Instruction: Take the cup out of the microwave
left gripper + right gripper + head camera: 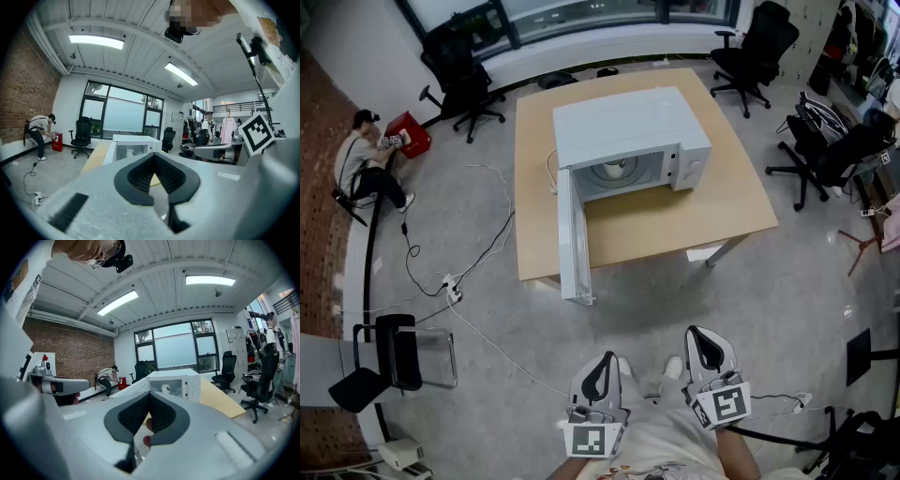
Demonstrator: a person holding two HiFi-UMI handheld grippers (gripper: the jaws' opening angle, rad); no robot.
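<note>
While held short of the tabletop (675,220):
Microwave (628,131): one, door (573,234) open
Cup (615,169): one, inside
Left gripper (605,358): jaws closed, empty
Right gripper (698,333): jaws closed, empty

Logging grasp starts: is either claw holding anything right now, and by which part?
Nothing is held. The left claw and right claw are both shut and empty; the cup sits inside the open microwave.

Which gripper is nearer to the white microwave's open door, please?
Left. The left gripper hangs before the outer edge of the open door, apart from it; the right gripper is farther right.
</note>
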